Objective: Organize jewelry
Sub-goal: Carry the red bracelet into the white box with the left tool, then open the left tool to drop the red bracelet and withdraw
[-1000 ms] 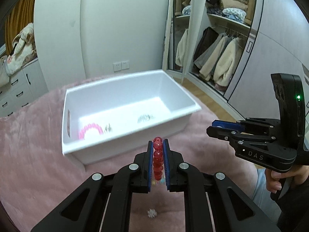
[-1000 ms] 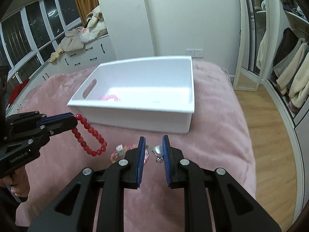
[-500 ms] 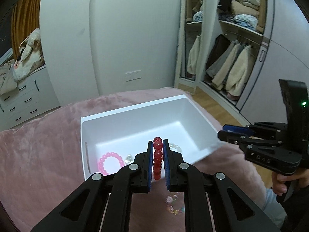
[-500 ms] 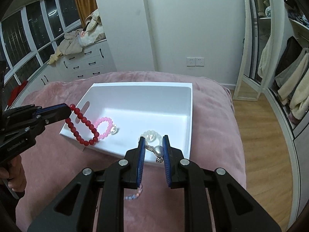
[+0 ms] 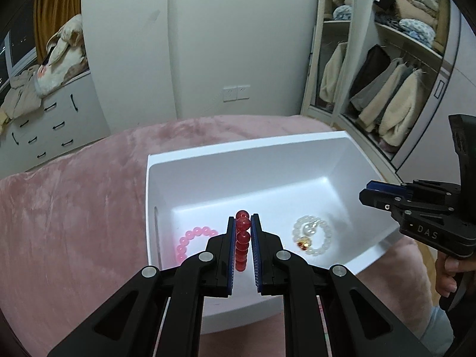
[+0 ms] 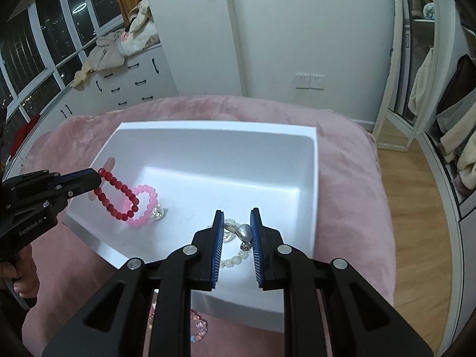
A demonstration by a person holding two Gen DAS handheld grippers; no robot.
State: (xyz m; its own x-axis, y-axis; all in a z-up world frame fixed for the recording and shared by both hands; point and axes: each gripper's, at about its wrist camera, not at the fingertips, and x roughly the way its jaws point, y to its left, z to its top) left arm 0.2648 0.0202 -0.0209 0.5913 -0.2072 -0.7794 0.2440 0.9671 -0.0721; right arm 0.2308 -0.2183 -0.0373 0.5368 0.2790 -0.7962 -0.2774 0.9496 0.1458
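Observation:
A white bin (image 5: pixel 247 151) (image 6: pixel 315 178) sits on the pink blanket. My left gripper (image 5: pixel 243 223) (image 6: pixel 95 180) is shut on a red bead bracelet (image 5: pixel 241 241) (image 6: pixel 117 195) and holds it hanging above the bin's left side. My right gripper (image 6: pixel 237 223) (image 5: pixel 367 195) is shut on a silver heart pendant (image 6: pixel 244 232) above the bin's near right part. In the bin lie a pink bead bracelet (image 5: pixel 190 239) (image 6: pixel 145 205) and a white pearl bracelet (image 5: pixel 312 235) (image 6: pixel 235 260).
A small crystal piece (image 6: pixel 157 211) lies by the pink bracelet. A pastel bead bracelet (image 6: pixel 197 327) lies on the pink blanket (image 5: pixel 74 208) in front of the bin. A mirror, wardrobe and dresser stand behind the bed.
Both grippers have moved forward and up from in front of the bin to above it, each carrying its piece. The red bracelet now hangs over the bin's inside.

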